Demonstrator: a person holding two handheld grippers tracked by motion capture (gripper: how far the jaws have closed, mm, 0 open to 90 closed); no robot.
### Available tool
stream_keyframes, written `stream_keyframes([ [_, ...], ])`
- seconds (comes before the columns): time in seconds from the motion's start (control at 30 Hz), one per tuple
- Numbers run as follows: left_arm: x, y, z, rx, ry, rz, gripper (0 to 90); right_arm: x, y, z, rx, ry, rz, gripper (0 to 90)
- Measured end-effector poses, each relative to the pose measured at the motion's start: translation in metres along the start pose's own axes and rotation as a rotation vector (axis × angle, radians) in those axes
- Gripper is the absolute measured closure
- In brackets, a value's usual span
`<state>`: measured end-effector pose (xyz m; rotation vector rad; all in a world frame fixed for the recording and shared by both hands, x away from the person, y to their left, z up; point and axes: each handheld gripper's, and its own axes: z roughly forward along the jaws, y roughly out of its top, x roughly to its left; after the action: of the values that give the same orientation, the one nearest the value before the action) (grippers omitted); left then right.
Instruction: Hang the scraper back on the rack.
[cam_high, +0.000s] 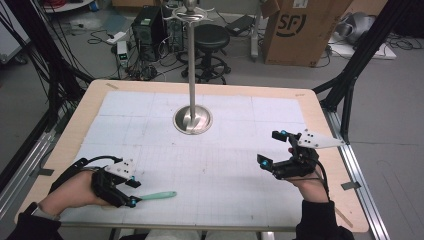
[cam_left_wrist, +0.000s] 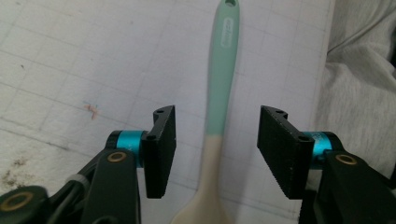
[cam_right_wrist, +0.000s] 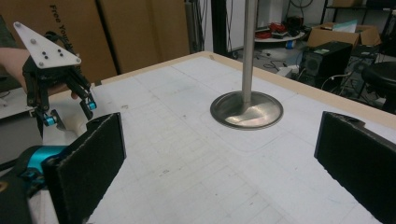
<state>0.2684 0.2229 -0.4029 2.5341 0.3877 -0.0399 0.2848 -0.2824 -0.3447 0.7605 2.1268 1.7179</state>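
Item 1, near left: left gripper, seen in high view at near-left edge of white gridded mat, held low over it. Jaws spread approx. halfway, one either side of spatula, not touching; clear gap is seen at both pads in left gripper view. Nothing pinched yet.

Item 2, spatula: lies flat on mat, near left. Mint-green handle runs to the right in high view; cream blade end sits under the gripper. Jaws straddle it close to the green/cream join.

Item 3, centre far: steel stand, round base w/ upright pole, well apart from both grippers. Untouched.

Item 4, near right: right gripper, held above mat, jaws spread wide, nothing between them. Right gripper view looks across table toward stand.

Handling notes (judged, not seen):
- Step in hand is taken as the pinch on the spatula by left gripper.
- Spatula sits approx. centred between pads; that centring should be kept so both pads meet it together and it is not skidded sideways.
- Pads should be lowered close to mat before closing, since the handle is thin and lies flat.
- Grip near the join leaves long handle overhanging; droop or swing is to be expected on lift, so a firm, square pinch is advised.
- Right gripper is best kept clear.
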Motion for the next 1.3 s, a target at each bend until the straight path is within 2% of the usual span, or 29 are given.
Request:
stream_keyframes([
  [0.17, 0.001, -0.001, 0.005, 0.089, -0.010, -0.011, 60.4, 0.000, 0.000, 0.000, -0.001, -0.002, -0.003, 1.0],
  [0.27, -0.001, -0.001, 0.009, 0.136, -0.019, 0.005, 62.5, 0.000, -0.001, 0.000, -0.005, -0.007, 0.002, 1.0],
  [0.57, -0.003, 0.004, 0.012, 0.203, 0.031, 0.039, 70.6, -0.002, -0.002, 0.001, -0.006, -0.007, -0.002, 1.0],
  [0.73, -0.007, 0.007, 0.013, 0.253, 0.058, 0.074, 77.2, -0.002, -0.003, 0.000, -0.004, -0.009, 0.003, 1.0],
  [0.97, -0.011, 0.014, 0.016, 0.308, 0.076, 0.102, 78.9, -0.004, -0.005, 0.001, 0.002, -0.011, 0.008, 1.0],
  [1.03, -0.012, 0.014, 0.016, 0.309, 0.078, 0.126, 79.8, -0.004, -0.005, 0.001, -0.001, -0.011, 0.007, 1.1],
  [1.13, -0.012, 0.011, 0.014, 0.286, 0.080, 0.118, 80.2, -0.003, -0.004, 0.001, 0.001, -0.009, 0.011, 1.0],
  [1.3, -0.009, 0.004, 0.007, 0.200, 0.098, 0.083, 80.3, -0.004, -0.005, 0.001, 0.001, -0.011, 0.005, 1.0],
])
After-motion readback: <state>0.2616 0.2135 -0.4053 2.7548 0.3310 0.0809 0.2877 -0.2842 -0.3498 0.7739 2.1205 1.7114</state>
